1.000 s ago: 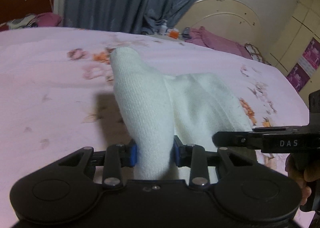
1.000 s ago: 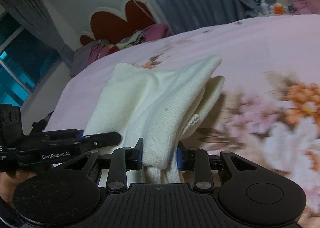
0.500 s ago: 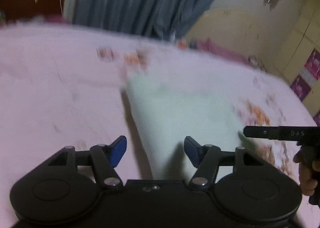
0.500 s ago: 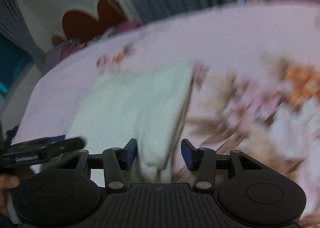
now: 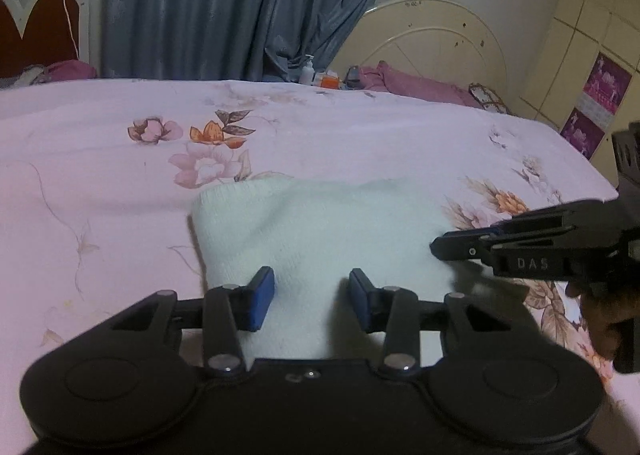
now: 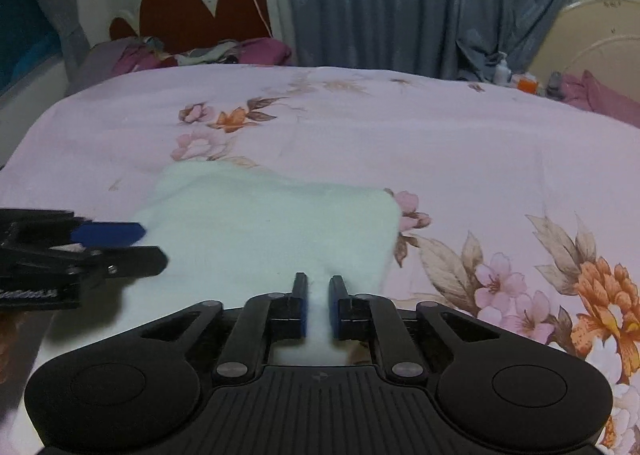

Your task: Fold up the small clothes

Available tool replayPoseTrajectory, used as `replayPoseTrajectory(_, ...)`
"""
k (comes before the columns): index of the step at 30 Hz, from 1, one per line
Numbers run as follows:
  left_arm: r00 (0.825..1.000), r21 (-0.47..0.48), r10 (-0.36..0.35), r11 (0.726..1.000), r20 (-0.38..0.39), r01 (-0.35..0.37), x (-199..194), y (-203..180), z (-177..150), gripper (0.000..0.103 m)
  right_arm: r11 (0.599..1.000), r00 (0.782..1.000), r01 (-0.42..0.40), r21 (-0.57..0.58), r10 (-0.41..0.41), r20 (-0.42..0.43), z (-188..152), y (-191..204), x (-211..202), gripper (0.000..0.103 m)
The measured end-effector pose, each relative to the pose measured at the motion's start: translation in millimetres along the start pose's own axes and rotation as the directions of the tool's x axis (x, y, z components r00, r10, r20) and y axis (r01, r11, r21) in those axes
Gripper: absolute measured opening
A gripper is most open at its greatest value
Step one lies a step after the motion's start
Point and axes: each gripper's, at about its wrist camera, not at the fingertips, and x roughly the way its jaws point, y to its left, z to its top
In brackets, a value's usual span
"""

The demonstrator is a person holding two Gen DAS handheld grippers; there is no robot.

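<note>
The white garment (image 5: 320, 223) lies flat on the pink floral bedspread (image 5: 100, 183), near the bed's front edge and just this side of the flower cluster (image 5: 208, 151) printed toward the headboard. It reads as a small knit piece, already doubled over into a rough rectangle; which garment it is cannot be told.

The left gripper (image 5: 312, 301) hovers at the garment's near edge with its blue pads (image 5: 262, 297) spread wide and cloth showing between them but untouched. That wide stance suits a release: the fabric rests on the bedspread under its own weight, so no grip is needed on this side.

The right gripper (image 6: 318, 305) sits at the garment's near right corner. Its jaws stand close together with a narrow strip of white cloth between the pads. Whether they actually pinch it or merely straddle it is hard to judge; the gap looks slightly open. Holding that corner would keep the fold from springing apart, which is a likely reason for staying low there.

Seen from the left camera, the right gripper comes in from the side over the garment's right edge, beside another flower print (image 5: 504, 203).

The next fold likely calls for fresh grips on one edge.
</note>
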Motion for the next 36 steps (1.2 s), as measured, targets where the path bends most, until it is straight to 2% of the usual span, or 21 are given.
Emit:
replayPoseTrajectory(3,0.999,0.029,-0.034,0.999,0.042,0.033,-23.0,-9.0,-2.1,0.039,1.0,0.999,-0.005,-0.017,0.006,0.033,-2.1,-0.1,-32.7,0.009)
replayPoseTrajectory(5,0.998,0.041,-0.044,0.998,0.037,0.042,-27.8,-16.2,-9.5,0.039,0.997,0.997,-0.062,-0.037,0.063,0.052,-9.0,4.9,-51.3,0.009)
replayPoseTrajectory(7,0.999,0.05,-0.038,0.998,0.022,0.037,-25.1,-23.8,-15.9,0.035,0.99,0.993,-0.113,-0.084,0.115,0.019,-20.6,14.5,-56.2,0.009)
replayPoseTrajectory(9,0.999,0.029,-0.035,0.999,0.021,0.035,-22.4,-28.9,-21.0,0.035,0.986,0.996,-0.088,-0.14,0.088,-0.007,-31.2,21.8,-52.2,0.009)
replayPoseTrajectory(11,0.999,0.019,-0.034,0.999,0.016,0.033,-22.2,-36.3,-23.4,0.035,0.989,1.0,-0.021,-0.146,0.021,-0.004,-37.8,19.4,-48.3,0.009)
replayPoseTrajectory(13,1.0,0.031,-0.023,0.999,0.013,0.022,-29.1,-46.7,-28.8,0.035,0.993,1.0,-0.009,-0.115,0.008,-0.007,-37.9,15.2,-51.8,0.009)
replayPoseTrajectory(15,0.999,0.056,-0.013,0.998,0.037,0.011,-45.2,-56.5,-37.0,0.035,0.991,1.0,0.0,-0.132,0.002,0.018,-38.6,21.7,-66.8,0.009)
replayPoseTrajectory(17,0.999,0.047,0.005,0.999,0.052,-0.008,-61.1,-61.4,-48.8,0.035,0.987,0.997,-0.053,-0.15,0.06,0.042,-45.1,30.0,-86.3,0.009)
replayPoseTrajectory(20,0.999,0.013,0.039,0.999,0.028,-0.039,-73.8,-66.7,-72.7,0.035,0.975,0.993,-0.113,-0.192,0.118,0.013,-67.5,44.4,-99.7,0.009)
replayPoseTrajectory(21,0.998,0.005,0.055,0.998,0.012,-0.055,-75.6,-68.1,-81.7,0.031,0.972,0.992,-0.125,-0.2,0.127,-0.002,-75.1,46.8,-99.1,0.009)
replayPoseTrajectory(22,0.998,-0.009,0.059,0.998,0.004,-0.059,-77.3,-68.2,-87.7,0.028,0.971,0.991,-0.131,-0.201,0.13,-0.019,-83.2,48.3,-98.0,0.009)
replayPoseTrajectory(24,0.998,-0.039,0.062,0.997,0.0,-0.062,-81.4,-68.9,-98.9,0.028,0.974,0.993,-0.113,-0.196,0.104,-0.055,-97.6,46.8,-91.6,0.009)
replayPoseTrajectory(29,0.995,-0.025,0.101,0.995,0.003,-0.101,-92.0,-82.8,-107.2,0.028,0.985,0.997,-0.048,-0.165,0.037,-0.073,-109.9,35.1,-93.8,0.009)
replayPoseTrajectory(33,0.992,-0.005,0.125,0.992,-0.017,-0.125,-93.8,-94.7,-111.2,0.031,0.98,0.993,-0.116,-0.164,0.113,-0.032,-116.3,42.2,-117.0,0.009)
replayPoseTrajectory(36,0.988,-0.008,0.147,0.989,-0.038,-0.148,-87.4,-100.0,-116.4,0.031,0.979,0.992,-0.096,-0.181,0.079,-0.098,-131.6,46.6,-107.6,0.009)
